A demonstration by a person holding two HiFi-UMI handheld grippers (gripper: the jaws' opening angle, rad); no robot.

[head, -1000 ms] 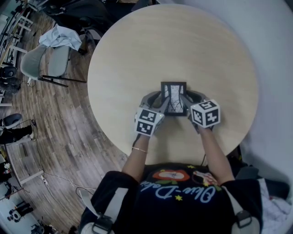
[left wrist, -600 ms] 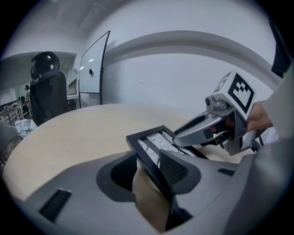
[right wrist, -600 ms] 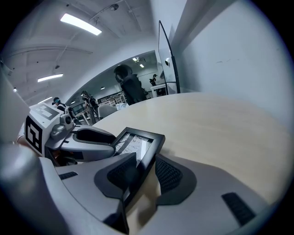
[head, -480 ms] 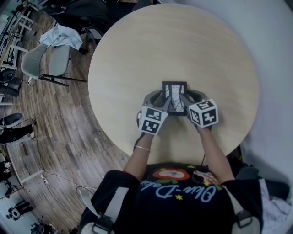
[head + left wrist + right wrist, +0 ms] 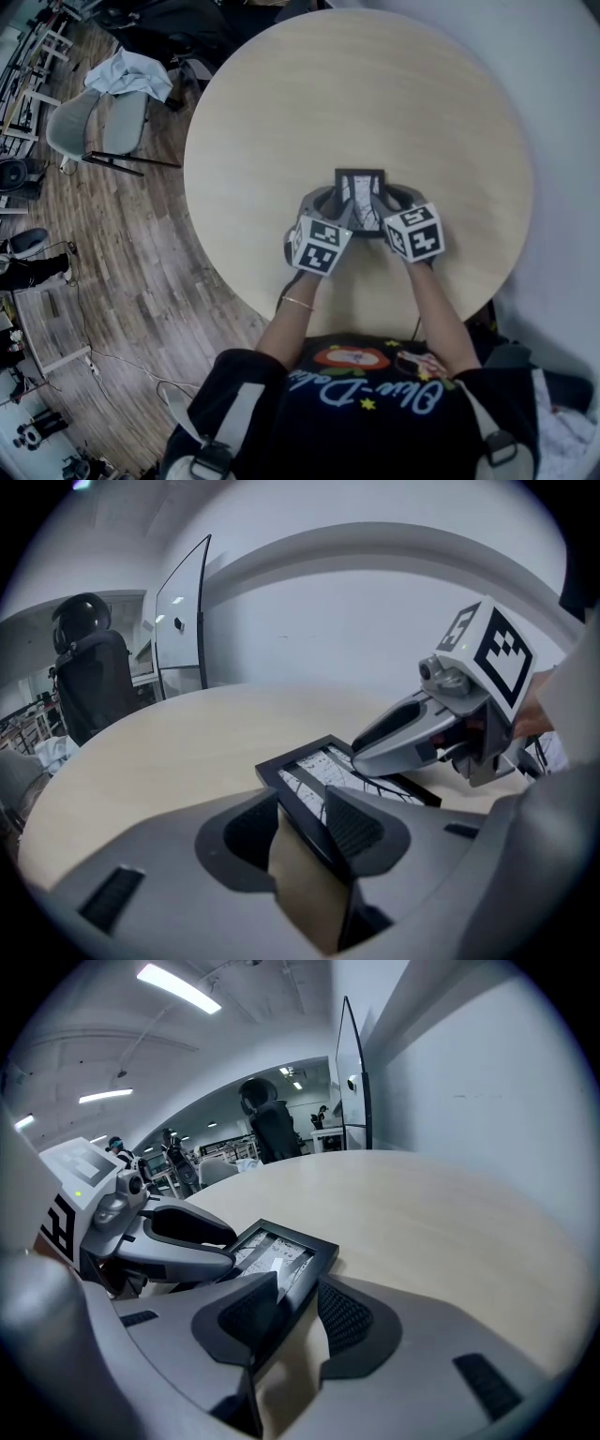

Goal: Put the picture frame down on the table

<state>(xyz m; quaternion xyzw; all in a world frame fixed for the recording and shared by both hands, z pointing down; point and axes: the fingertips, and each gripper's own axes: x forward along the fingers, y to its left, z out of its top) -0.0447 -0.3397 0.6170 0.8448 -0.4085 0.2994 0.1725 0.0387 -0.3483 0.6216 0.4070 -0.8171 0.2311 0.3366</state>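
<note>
A black frame (image 5: pixel 360 172) is seen around a grey-and-white print (image 5: pixel 359 195) crossed by dark lines, and its back is shown tan. The table (image 5: pixel 375 94) is coloured pale beige, with faint wood grain. The left gripper (image 5: pixel 302 825) and the right gripper (image 5: pixel 298 1309) are finished in grey and fitted with black ribbed pads (image 5: pixel 354 829). Each is topped by a white cube (image 5: pixel 321 246) printed with black square markers. At 9 o'clock the floor (image 5: pixel 141 262) is laid in brown planks of mixed tone. At 10 o'clock a pale grey chair (image 5: pixel 94 127) is draped with a light blue cloth (image 5: pixel 127 70). At 6 o'clock a black shirt (image 5: pixel 375 441) is marked with white lettering, yellow stars and a red-orange shape. At 3 o'clock the wall (image 5: pixel 562 112) is left plain white.
</note>
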